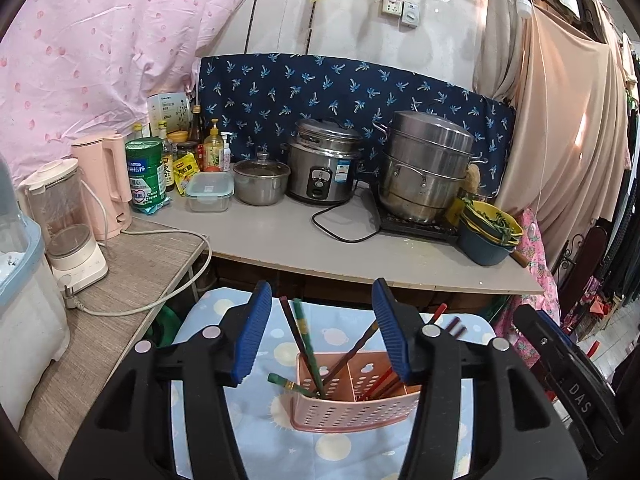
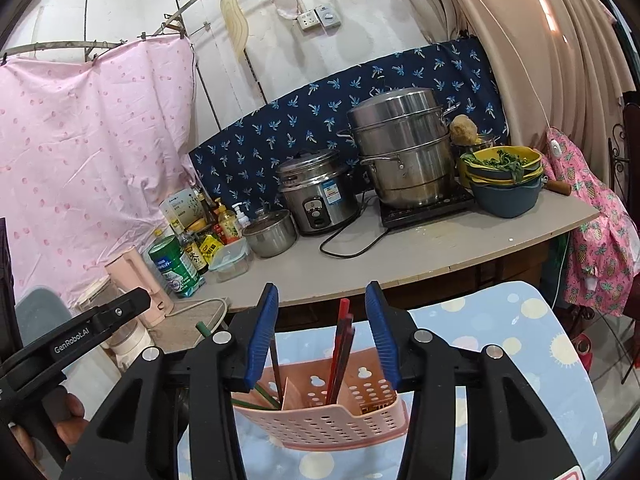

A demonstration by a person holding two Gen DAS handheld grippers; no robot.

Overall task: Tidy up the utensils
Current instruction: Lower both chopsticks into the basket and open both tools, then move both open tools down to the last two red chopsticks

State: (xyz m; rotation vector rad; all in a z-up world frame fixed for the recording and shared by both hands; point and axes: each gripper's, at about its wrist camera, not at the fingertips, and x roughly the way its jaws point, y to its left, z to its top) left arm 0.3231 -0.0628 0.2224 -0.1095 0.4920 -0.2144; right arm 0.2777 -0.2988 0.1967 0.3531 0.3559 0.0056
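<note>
Two hand-held grippers hang over a pink perforated caddy [image 1: 356, 396], both w/ blue pads spread wide and nothing between them. Left hand-held gripper [image 1: 320, 328] sits above the caddy's left half; right hand-held gripper [image 2: 322, 332] sits above its middle, pads either side of the red chopsticks [image 2: 340, 344] w/o touching them.

Caddy stands on a light-blue cloth w/ sun and dot print [image 1: 280, 344], in front of and lower than the grey surface [image 1: 320, 248]. It has dividers making several compartments. In the left wrist view, green chopsticks [image 1: 306, 344] lean in the left compartment beside dark brown ones [image 1: 290, 332]; one green stick [image 1: 286, 382] pokes out over the left rim. Red and brown sticks lie tilted in the right compartment. Exact count can't be told.

On the surface behind: rice cooker [image 1: 322, 168], stacked steel steamer pot [image 1: 426, 164] on an induction hob, small lidded steel pot [image 1: 262, 180], clear food box [image 1: 209, 191], green tin [image 1: 145, 168], sauce bottles, and stacked bowls w/ greens [image 1: 490, 232]. Pink kettle [image 1: 106, 184] and a blender stand on a lower surface at left.
</note>
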